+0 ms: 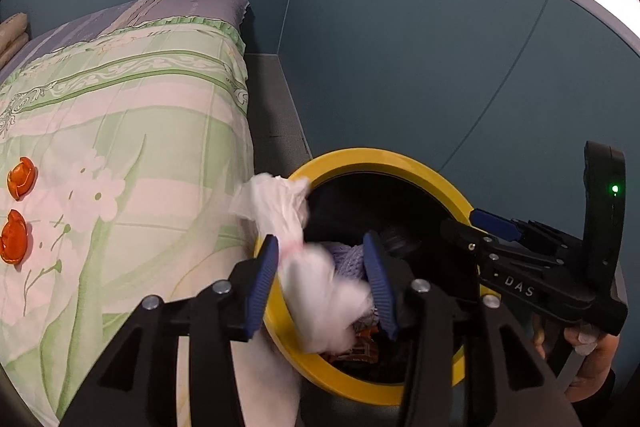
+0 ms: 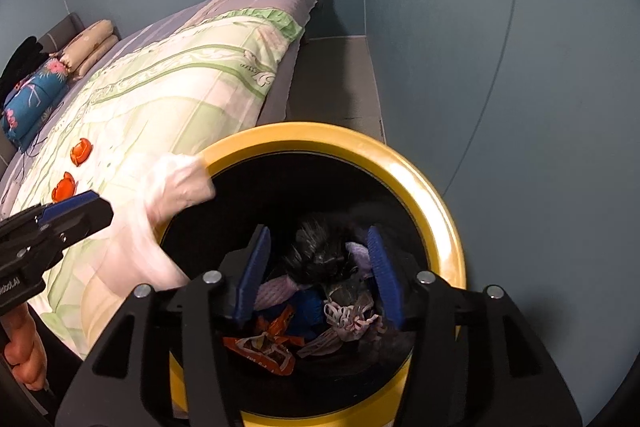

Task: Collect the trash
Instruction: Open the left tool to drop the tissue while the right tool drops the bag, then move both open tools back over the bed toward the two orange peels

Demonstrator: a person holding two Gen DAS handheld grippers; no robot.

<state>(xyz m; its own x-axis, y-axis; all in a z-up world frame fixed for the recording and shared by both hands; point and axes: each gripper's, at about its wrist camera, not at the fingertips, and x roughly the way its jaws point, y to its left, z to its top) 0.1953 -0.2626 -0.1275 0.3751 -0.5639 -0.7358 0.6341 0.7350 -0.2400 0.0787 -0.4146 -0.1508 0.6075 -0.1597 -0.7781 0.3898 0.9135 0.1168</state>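
Observation:
A yellow-rimmed black trash bin stands beside the bed and holds several wrappers and bags. A white plastic bag, blurred, hangs over the bin's rim between my left gripper's open jaws, touching neither pad. My right gripper is open and empty over the bin's mouth; it also shows at the right in the left wrist view. Two orange wrappers lie on the green floral quilt.
The bed with its quilt lies left of the bin. Blue wall panels stand behind and to the right. Pillows and a blue floral bundle lie at the bed's far end. Grey floor runs between bed and wall.

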